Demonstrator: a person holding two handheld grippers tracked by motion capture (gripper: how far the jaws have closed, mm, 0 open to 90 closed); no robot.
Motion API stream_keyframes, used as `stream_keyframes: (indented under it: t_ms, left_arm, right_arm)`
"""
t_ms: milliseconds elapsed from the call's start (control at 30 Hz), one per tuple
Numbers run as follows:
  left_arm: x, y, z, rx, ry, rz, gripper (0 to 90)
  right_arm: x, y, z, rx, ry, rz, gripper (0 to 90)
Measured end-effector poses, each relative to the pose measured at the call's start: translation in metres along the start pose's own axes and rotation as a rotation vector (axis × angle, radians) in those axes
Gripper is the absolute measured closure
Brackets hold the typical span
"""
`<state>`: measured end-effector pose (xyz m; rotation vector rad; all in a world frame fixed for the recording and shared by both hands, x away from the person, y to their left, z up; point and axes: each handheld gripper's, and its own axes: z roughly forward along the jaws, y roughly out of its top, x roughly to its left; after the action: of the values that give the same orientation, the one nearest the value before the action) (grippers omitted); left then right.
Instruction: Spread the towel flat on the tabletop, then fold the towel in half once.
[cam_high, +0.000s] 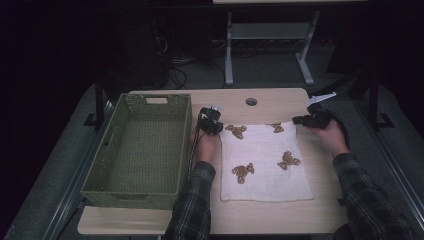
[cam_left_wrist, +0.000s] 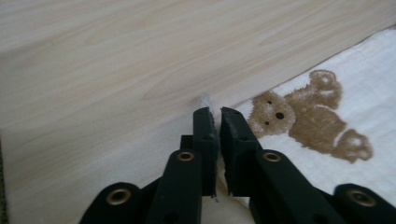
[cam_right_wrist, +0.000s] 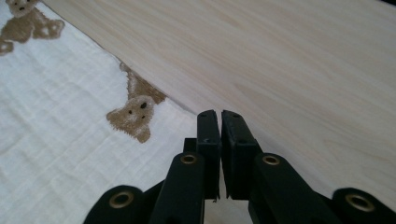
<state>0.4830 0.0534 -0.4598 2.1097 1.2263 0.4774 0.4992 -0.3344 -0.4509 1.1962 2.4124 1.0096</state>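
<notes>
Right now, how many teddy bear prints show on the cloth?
4: far left bear, far right bear, near left bear, near right bear. Folds may hide others.

- The green basket (cam_high: 137, 150) blocks the left third of the table (cam_high: 280, 215); its tall walls bar sideways passage there.
- The white cloth (cam_high: 264, 162) lies flat mid-table, passable above.
- Bare wood runs along the far edge past the round hole (cam_high: 251, 101), and along the near edge.
- A narrow open strip lies right of the cloth.
</notes>
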Motion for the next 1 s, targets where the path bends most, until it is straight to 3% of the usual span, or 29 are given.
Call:
stream_keyframes:
  t_ms: [133, 267, 500, 767, 933, 1000]
  left_arm:
    - [0.002, -0.001, 0.001, 0.003, 0.006, 0.000, 72.1]
    - [0.004, 0.000, 0.000, -0.002, 0.010, -0.015, 63.6]
    - [0.009, -0.001, 0.002, 0.000, 0.015, -0.028, 61.2]
    - [0.010, -0.002, 0.008, 0.011, 0.004, -0.034, 64.4]
    - [0.009, -0.001, 0.009, 0.019, -0.021, -0.026, 77.0]
    - [0.008, 0.000, 0.008, 0.025, -0.027, -0.022, 83.5]
  right_arm:
    - [-0.001, -0.002, 0.005, -0.007, 0.012, 0.025, 74.9]
    - [-0.003, -0.002, 0.003, -0.031, 0.017, 0.043, 71.0]
    - [-0.005, -0.003, 0.007, -0.029, 0.012, 0.056, 70.9]
    - [-0.005, -0.006, 0.014, -0.010, 0.013, 0.076, 74.6]
    - [-0.004, -0.010, 0.018, 0.027, 0.015, 0.065, 81.0]
    - [-0.004, -0.012, 0.018, 0.017, 0.027, 0.081, 84.7]
